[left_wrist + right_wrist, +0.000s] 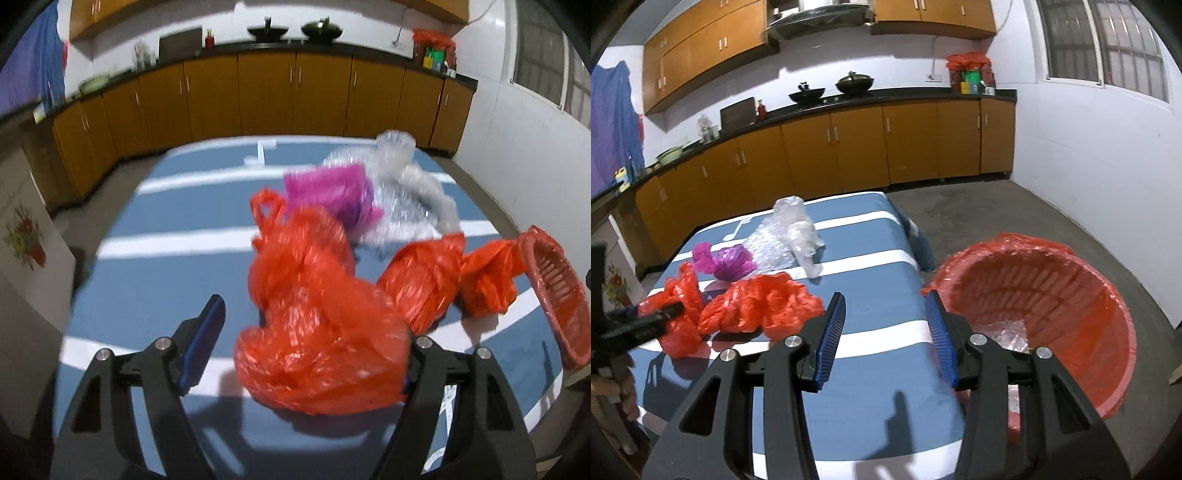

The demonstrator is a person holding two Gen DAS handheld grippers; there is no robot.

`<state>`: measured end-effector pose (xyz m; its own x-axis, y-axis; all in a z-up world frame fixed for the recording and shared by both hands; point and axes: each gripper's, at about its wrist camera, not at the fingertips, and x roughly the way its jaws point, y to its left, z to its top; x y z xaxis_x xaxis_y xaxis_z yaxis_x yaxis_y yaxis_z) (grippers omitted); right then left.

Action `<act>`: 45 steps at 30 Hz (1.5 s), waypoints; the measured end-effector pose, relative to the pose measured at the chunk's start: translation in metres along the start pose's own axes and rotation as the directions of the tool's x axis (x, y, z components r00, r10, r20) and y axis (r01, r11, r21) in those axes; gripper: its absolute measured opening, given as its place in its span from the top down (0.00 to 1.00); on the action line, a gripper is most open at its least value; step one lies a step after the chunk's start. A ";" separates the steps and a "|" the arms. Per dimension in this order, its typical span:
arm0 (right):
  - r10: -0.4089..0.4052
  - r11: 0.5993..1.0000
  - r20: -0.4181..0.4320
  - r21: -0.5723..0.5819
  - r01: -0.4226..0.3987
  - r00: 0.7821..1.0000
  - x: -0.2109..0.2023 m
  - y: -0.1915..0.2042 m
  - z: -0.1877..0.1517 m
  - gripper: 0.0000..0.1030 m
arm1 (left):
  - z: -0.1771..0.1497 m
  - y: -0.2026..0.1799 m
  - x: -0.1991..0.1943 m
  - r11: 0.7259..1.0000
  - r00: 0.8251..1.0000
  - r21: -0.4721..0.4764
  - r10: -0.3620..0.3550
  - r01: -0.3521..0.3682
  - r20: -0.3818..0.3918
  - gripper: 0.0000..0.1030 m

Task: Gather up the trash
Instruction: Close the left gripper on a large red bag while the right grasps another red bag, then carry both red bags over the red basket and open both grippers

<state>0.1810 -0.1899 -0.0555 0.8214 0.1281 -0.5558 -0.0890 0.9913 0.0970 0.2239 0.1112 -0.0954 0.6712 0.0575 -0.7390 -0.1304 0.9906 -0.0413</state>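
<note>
Orange plastic bag point(317, 325) sits low in the middle of my left view, on the blue striped worktop point(155, 273), between my left jaws, which stand apart with no clear grip on it. My right gripper point(886, 332) has its jaws apart and empty. At lower right waits the red bin point(1071, 317).

Red-lined bin point(1071, 295) beside striped table point(871, 354)

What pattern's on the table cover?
Blue with white stripes, on the table cover; right wrist view shows it best.
</note>
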 end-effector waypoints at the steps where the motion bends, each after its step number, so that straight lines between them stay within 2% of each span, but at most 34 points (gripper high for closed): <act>1: 0.005 1.000 -0.003 -0.006 -0.005 1.000 0.001 0.004 0.000 0.55 | -0.004 0.003 0.004 1.000 1.000 -0.016 -0.011 0.011 -0.016 0.28; 4: 0.016 1.000 -0.010 -0.019 -0.017 1.000 0.004 0.012 0.001 0.55 | -0.011 0.006 0.014 0.998 0.998 -0.041 -0.043 0.040 -0.055 0.39; 7: 0.032 0.999 -0.019 -0.033 -0.032 0.999 0.009 0.023 0.001 0.55 | -0.015 0.007 0.020 0.997 0.995 -0.046 -0.062 0.058 -0.075 0.64; 9: 0.046 0.998 -0.026 -0.040 -0.047 0.999 0.012 0.030 0.001 0.55 | -0.014 0.007 0.018 0.997 0.995 -0.044 -0.071 0.068 -0.070 0.83; 11: 0.063 0.997 -0.037 -0.044 -0.064 0.997 0.017 0.037 0.001 0.55 | -0.014 0.008 0.014 0.998 0.997 -0.033 -0.061 0.059 -0.055 0.88; 15: 0.091 0.994 -0.044 -0.050 -0.094 0.995 0.025 0.053 0.004 0.55 | -0.014 0.019 -0.003 0.999 0.999 -0.027 -0.045 0.045 -0.006 0.90; 21: 0.137 0.989 -0.058 -0.049 -0.140 0.989 0.041 0.079 0.013 0.55 | -0.008 0.043 -0.028 0.999 0.998 -0.034 0.021 -0.019 0.065 0.90; 27: 0.133 0.989 -0.148 -0.041 -0.141 0.980 0.073 0.095 0.009 0.55 | 0.002 0.060 -0.039 0.996 0.995 -0.083 0.038 -0.031 0.089 0.89; 28: 0.127 0.990 -0.162 -0.042 -0.135 0.979 0.075 0.095 0.006 0.59 | 0.002 0.061 -0.040 0.996 0.995 -0.085 0.038 -0.030 0.091 0.89; 31: 0.110 0.991 -0.217 -0.046 -0.123 0.970 0.082 0.088 -0.006 0.82 | 0.002 0.061 -0.042 0.996 0.995 -0.087 0.036 -0.028 0.095 0.89; 32: 0.104 0.992 -0.218 -0.049 -0.117 0.970 0.081 0.085 -0.009 0.86 | 0.002 0.061 -0.042 0.996 0.995 -0.088 0.035 -0.026 0.096 0.89; 35: 0.093 0.993 -0.205 -0.047 -0.105 0.974 0.072 0.076 -0.013 0.91 | 0.003 0.058 -0.042 0.996 0.995 -0.087 0.027 -0.018 0.098 0.89; 45: 0.059 0.998 -0.106 -0.009 -0.060 0.993 0.031 0.038 -0.005 0.92 | 0.012 0.032 -0.056 0.999 0.990 -0.034 -0.021 0.026 0.139 0.89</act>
<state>0.2003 -0.1484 -0.0730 0.7503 0.1889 -0.6336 -0.1432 0.9820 0.1231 0.1908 0.1410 -0.0469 0.7688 0.0532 -0.6373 -0.1378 0.9869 -0.0838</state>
